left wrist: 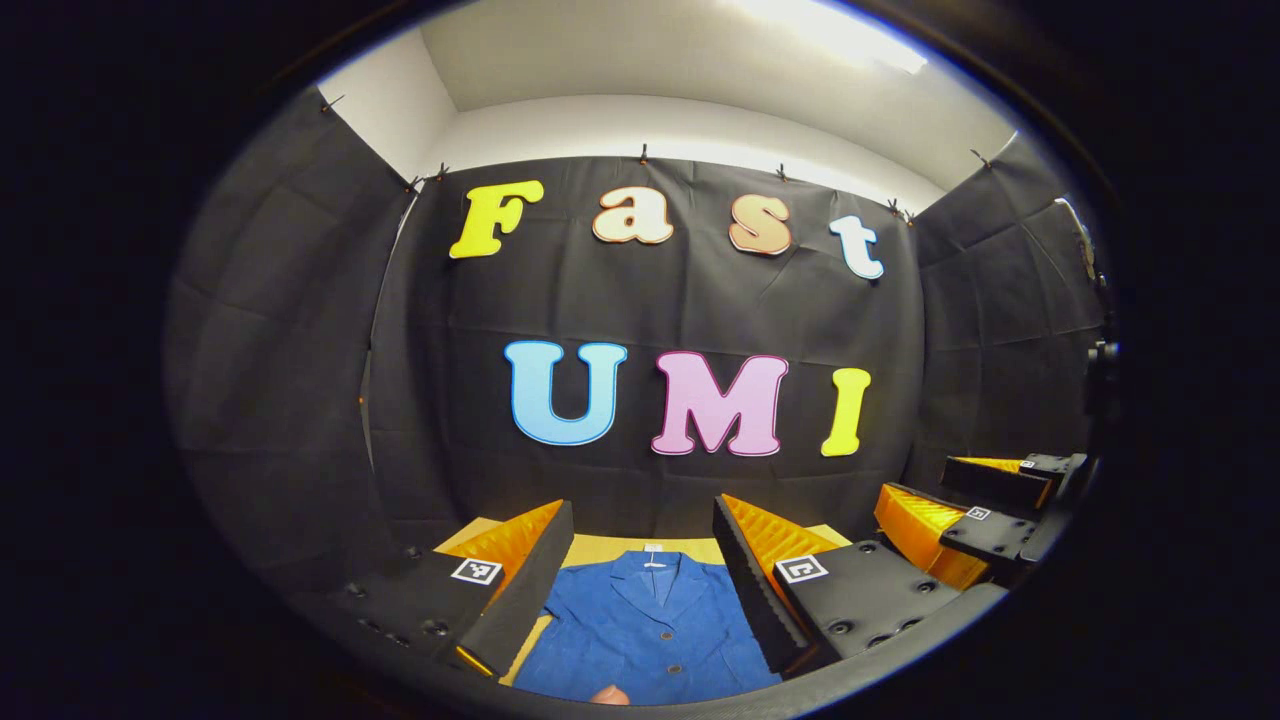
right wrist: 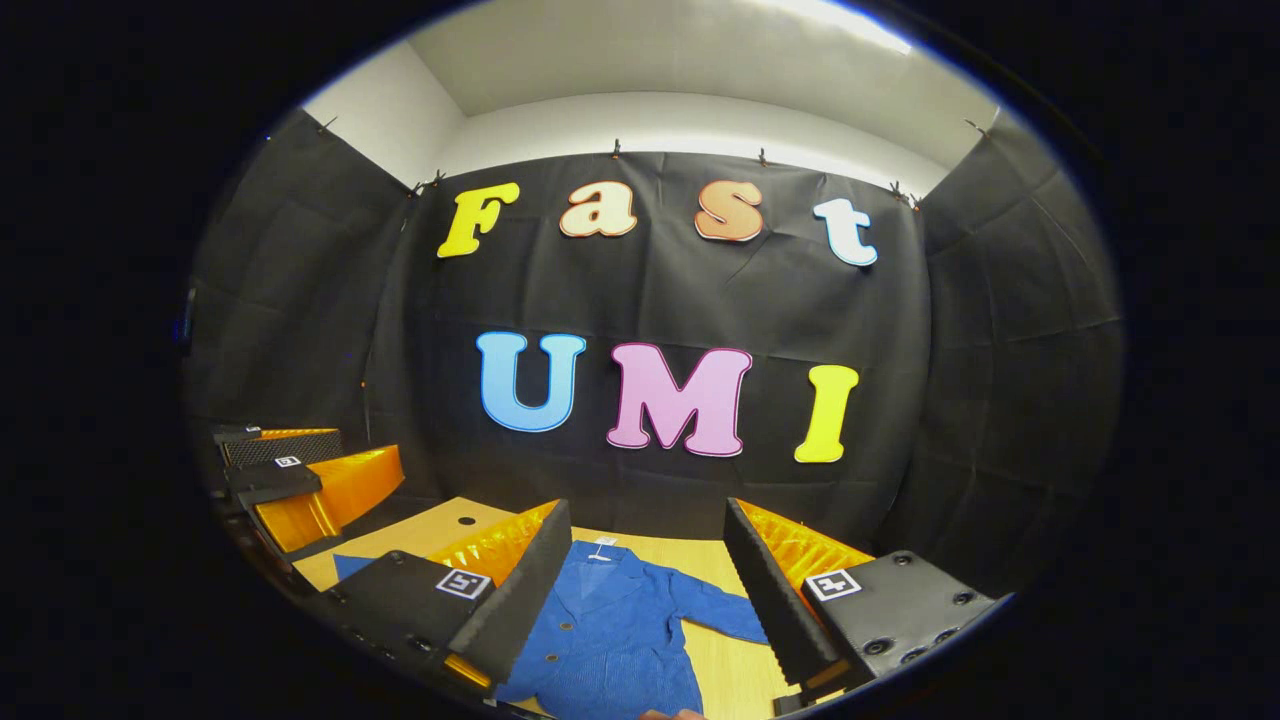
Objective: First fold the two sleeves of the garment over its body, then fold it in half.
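A blue buttoned jacket [left wrist: 650, 630] lies flat on the wooden table [left wrist: 600, 548], collar toward the far wall. My left gripper [left wrist: 642, 502] hovers open above it, the jacket's chest showing between its fingers. In the right gripper view the jacket [right wrist: 610, 630] has one sleeve [right wrist: 722, 610] spread out to the right, and a bit of the other sleeve [right wrist: 350, 566] shows at the left. My right gripper [right wrist: 647, 503] is open above the jacket with nothing in it. Each gripper also appears from the other's side: the right gripper [left wrist: 960, 505] and the left gripper [right wrist: 300, 465], both open.
The table [right wrist: 440, 525] runs back to the black cloth wall [right wrist: 650, 300], which closes the booth on three sides. A fingertip [left wrist: 608, 694] of a person shows at the bottom edge over the jacket's lower part.
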Demonstrator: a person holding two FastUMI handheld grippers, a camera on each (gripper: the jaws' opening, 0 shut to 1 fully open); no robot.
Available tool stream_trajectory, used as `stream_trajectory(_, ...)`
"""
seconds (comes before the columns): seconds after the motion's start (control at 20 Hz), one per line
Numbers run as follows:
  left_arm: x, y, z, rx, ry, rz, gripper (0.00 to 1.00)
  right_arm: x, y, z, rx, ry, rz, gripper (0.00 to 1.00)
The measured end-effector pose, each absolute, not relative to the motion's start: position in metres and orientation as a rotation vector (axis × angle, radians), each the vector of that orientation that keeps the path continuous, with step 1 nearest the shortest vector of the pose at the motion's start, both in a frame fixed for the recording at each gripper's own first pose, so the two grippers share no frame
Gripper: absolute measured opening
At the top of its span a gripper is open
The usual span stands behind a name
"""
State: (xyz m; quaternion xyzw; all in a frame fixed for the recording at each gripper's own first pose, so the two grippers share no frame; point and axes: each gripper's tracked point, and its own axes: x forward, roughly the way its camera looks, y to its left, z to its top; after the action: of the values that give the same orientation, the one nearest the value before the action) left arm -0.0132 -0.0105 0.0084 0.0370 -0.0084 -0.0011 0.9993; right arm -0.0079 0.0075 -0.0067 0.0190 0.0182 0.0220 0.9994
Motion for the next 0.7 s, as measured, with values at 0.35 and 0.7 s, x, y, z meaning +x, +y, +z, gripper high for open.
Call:
stream_trajectory(0.35,-0.021,-0.014,0.008,0.074,-0.028,0.001,0.83,-0.010,0.006,-0.007,0.035,0.032,0.044,0.92)
stream_trajectory(0.7,-0.032,-0.004,0.008,0.048,-0.053,0.016,0.82,-0.017,0.011,-0.010,0.016,0.042,0.053,0.92)
